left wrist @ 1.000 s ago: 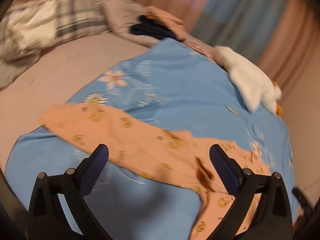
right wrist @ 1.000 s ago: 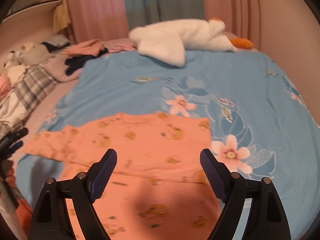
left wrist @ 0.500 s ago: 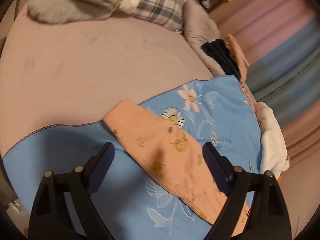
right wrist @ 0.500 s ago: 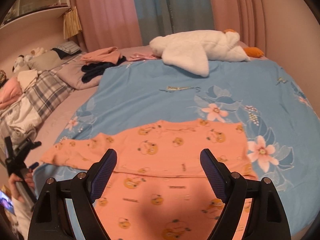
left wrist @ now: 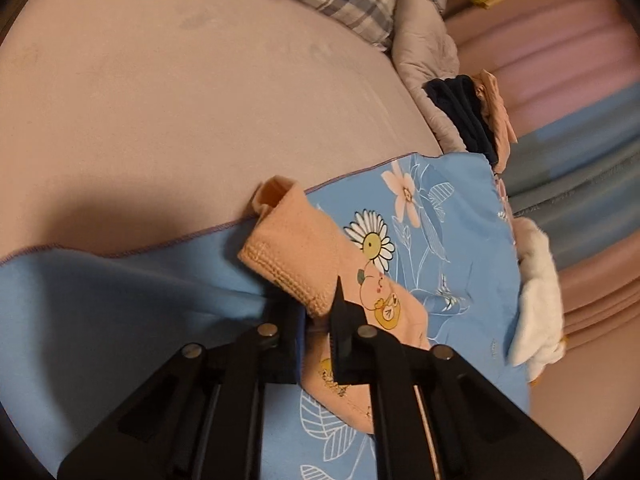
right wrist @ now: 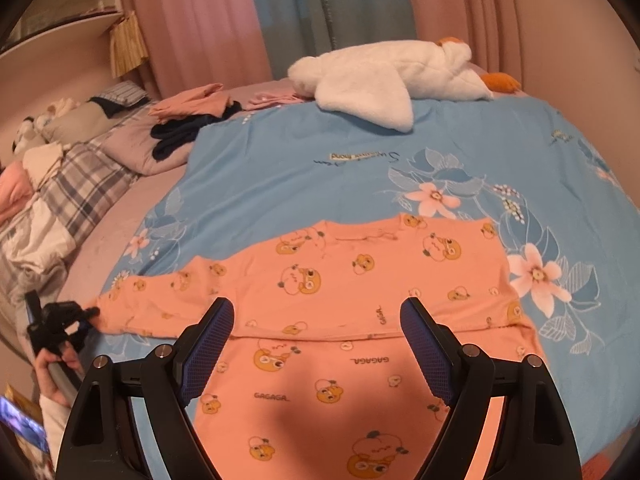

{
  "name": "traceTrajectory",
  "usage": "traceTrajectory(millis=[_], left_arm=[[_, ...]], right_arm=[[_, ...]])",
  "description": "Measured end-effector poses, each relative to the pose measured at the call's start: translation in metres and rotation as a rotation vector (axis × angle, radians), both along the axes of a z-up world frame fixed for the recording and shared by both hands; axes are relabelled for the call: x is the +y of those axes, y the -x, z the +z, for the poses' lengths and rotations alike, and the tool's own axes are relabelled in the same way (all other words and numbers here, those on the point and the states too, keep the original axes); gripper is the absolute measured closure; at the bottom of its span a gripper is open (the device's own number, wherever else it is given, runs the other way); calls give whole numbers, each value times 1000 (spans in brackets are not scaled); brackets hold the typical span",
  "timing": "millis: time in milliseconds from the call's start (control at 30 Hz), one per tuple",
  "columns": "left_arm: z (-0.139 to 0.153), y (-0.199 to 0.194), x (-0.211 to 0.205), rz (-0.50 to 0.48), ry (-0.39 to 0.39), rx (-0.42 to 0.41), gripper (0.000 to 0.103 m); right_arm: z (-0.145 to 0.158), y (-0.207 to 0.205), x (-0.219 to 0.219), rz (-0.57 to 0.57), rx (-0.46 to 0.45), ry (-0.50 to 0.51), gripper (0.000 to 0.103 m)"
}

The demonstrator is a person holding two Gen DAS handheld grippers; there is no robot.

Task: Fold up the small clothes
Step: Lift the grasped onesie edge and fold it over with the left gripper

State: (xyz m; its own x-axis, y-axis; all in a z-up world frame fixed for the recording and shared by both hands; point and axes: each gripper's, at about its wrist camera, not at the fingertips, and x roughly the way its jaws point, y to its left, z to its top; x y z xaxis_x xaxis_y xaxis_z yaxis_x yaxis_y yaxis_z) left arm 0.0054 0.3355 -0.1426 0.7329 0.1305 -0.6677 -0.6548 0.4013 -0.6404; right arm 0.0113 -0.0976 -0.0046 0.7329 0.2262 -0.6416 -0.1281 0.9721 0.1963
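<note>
Your left gripper [left wrist: 316,320] jaws just clamped sleeve cuff [left wrist: 288,268] of orange shirt [right wrist: 360,280]; right gripper [right wrist: 316,344] jaws wide, hovering. Fold sleeve inward next.

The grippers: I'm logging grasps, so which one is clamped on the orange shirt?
The left gripper: shut on the orange shirt's sleeve cuff. The right gripper hovers open above the shirt's body.

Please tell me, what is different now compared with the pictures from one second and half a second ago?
The left tongs moved to the sleeve end of the orange shirt, away from its middle, and closed on the cuff; earlier they were open. The cuff now stands slightly lifted off the blue sheet. The right tongs remain open above the shirt, which stays spread flat. The white plush goose has not moved.
</note>
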Motion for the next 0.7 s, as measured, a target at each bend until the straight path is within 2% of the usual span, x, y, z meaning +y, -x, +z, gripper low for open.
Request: traceTrajectory(millis=[233, 267, 500, 700], left_arm=[[52, -9, -32, -52, -146, -58, 96], [63, -13, -42, -82, -176, -70, 96], [109, -45, -102, -262, -251, -164, 96], [138, -68, -162, -434, -313, -221, 96]], right_arm=[[-5, 0, -16, -38, 14, -41, 18], [-6, 1, -19, -44, 16, -45, 18], [-10, 4, -43, -95, 23, -85, 18], [-13, 8, -63, -128, 21, -114, 18]])
